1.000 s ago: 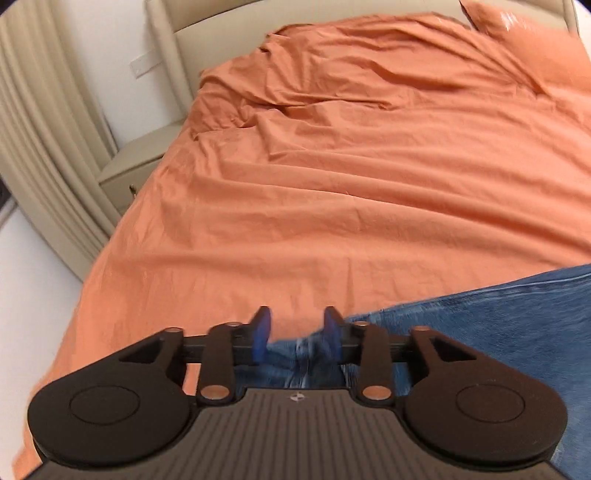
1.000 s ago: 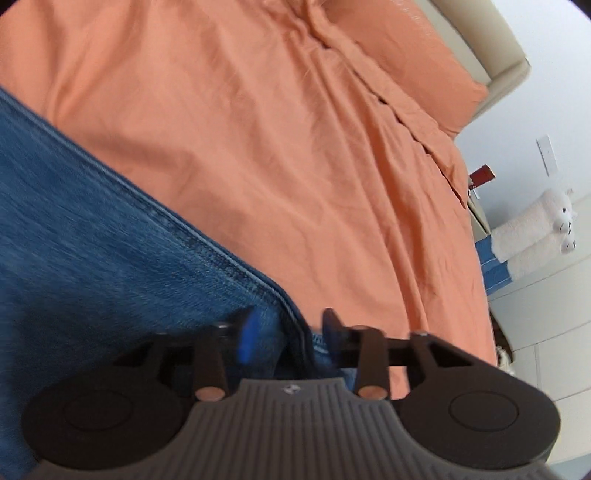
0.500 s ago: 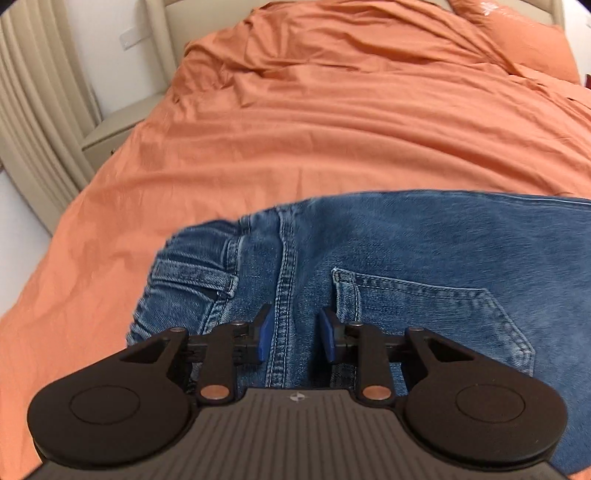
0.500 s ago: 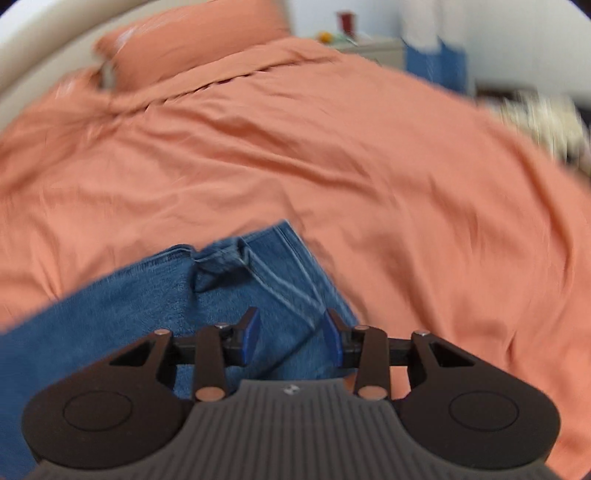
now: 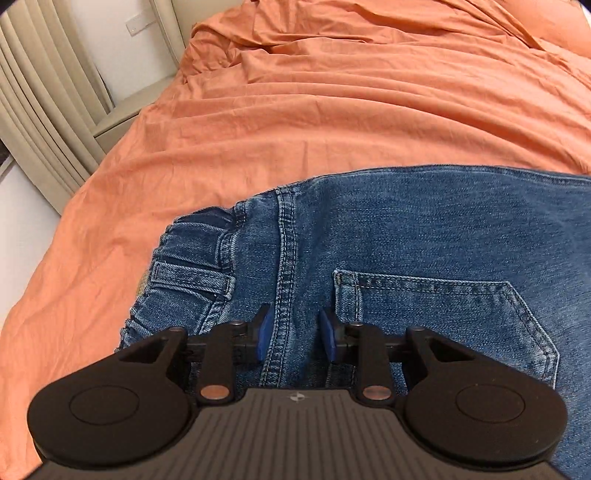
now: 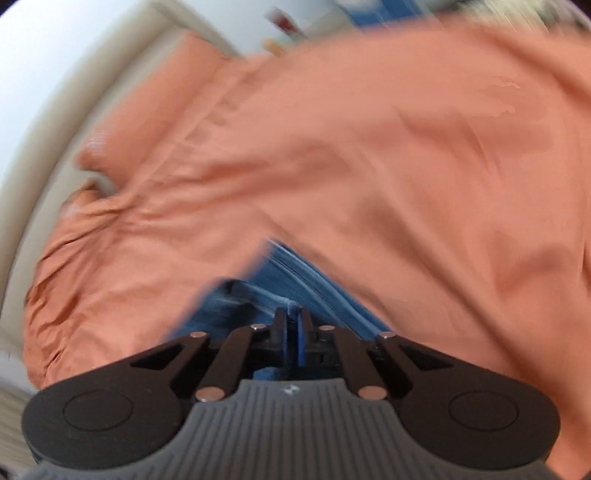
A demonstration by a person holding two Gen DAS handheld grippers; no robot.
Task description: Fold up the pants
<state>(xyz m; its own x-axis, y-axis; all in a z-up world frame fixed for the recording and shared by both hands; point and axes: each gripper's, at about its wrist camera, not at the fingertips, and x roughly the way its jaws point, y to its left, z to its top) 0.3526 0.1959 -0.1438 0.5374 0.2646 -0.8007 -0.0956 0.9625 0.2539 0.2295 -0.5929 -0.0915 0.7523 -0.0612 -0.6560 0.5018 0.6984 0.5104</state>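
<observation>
Blue denim pants (image 5: 406, 236) lie flat on the orange bedsheet (image 5: 332, 110), back side up, with the elastic waistband at the left and a back pocket (image 5: 443, 321) to the right. My left gripper (image 5: 295, 332) is open and empty, its blue pads straddling the centre back seam just above the cloth. In the blurred right wrist view, my right gripper (image 6: 291, 332) is shut on a fold of the pants (image 6: 280, 280) at a hem-like edge.
The bed has a beige headboard (image 5: 166, 22) and an orange pillow (image 6: 140, 122). A beige nightstand (image 5: 122, 118) and pleated curtains (image 5: 40, 92) stand to the left of the bed. Blurred objects sit on a far nightstand in the right wrist view.
My right gripper has closed on the denim edge and is swinging fast, blurring its view. My left gripper has stayed open and moved slightly closer over the back seam.
</observation>
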